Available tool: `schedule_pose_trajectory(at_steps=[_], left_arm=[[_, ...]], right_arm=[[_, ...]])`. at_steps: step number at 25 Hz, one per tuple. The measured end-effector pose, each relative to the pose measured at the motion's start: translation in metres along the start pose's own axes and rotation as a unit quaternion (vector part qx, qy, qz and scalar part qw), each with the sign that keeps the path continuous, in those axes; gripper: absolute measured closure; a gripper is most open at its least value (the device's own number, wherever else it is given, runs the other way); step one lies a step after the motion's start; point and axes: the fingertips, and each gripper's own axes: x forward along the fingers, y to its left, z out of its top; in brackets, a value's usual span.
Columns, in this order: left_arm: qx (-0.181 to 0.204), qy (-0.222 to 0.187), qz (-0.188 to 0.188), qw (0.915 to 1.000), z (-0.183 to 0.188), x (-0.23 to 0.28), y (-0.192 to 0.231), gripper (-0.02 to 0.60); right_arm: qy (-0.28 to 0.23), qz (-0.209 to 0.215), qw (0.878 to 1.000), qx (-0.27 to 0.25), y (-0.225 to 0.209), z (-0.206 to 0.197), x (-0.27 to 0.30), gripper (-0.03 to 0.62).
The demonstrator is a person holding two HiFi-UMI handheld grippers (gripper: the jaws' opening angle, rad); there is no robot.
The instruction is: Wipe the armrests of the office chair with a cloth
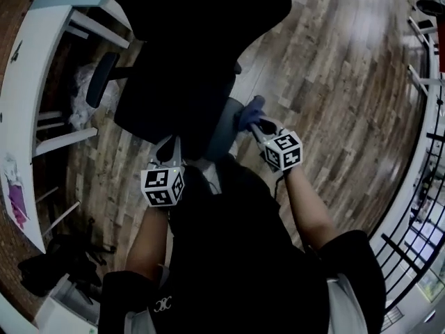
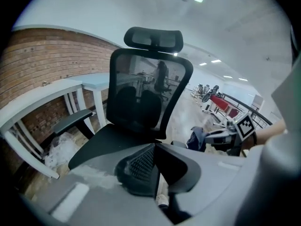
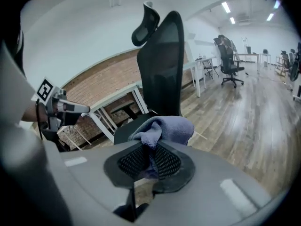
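Office chair (image 2: 141, 102) stands upright beside a white desk (image 2: 44, 94), headrest on top and seat facing the person. In the head view it is a dark mass with little detail. Its near armrest (image 1: 222, 127) runs lengthwise away from the person. Right gripper (image 3: 151, 154) is clamped on a blue cloth (image 3: 164, 126), which sits at that armrest's far end; contact cannot be confirmed. Left gripper (image 2: 155, 154) has its jaws pressed together with nothing between them, near the seat's front edge. Marker cubes (image 1: 284, 150) carry square black-and-white codes. A white emblem (image 1: 163, 303) on the black shirt is too small to read.
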Motion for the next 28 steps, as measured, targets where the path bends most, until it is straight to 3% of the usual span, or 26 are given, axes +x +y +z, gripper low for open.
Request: schedule_pose_trajectory(at_steps=[4,9,13,18,24,28], left_arm=[[-0.035,-0.036,0.035,0.9981,0.004,-0.031,0.035,0.575],[-0.05,-0.06,0.072,0.9943,-0.013,-0.076,0.089,0.575],[-0.076,-0.072,0.099,0.9896,-0.043,-0.123,0.149,0.575],[-0.095,-0.08,0.117,0.9854,-0.086,-0.184,0.229,0.575],[-0.082,-0.068,0.105,0.9887,-0.137,-0.228,0.309,0.575],[-0.083,-0.068,0.09,0.9901,-0.154,-0.242,0.334,0.575]], right_arm=[[-0.026,0.036,0.997,-0.059,0.045,0.06,0.004,0.551],[-0.039,0.075,0.991,-0.107,0.119,0.103,0.029,0.551],[-0.034,0.094,0.99,-0.1,0.189,0.108,0.062,0.551],[-0.034,0.075,0.991,-0.107,0.27,0.11,0.104,0.551],[-0.042,0.055,0.991,-0.112,0.355,0.104,0.135,0.551],[-0.043,0.048,0.991,-0.117,0.392,0.098,0.143,0.551]])
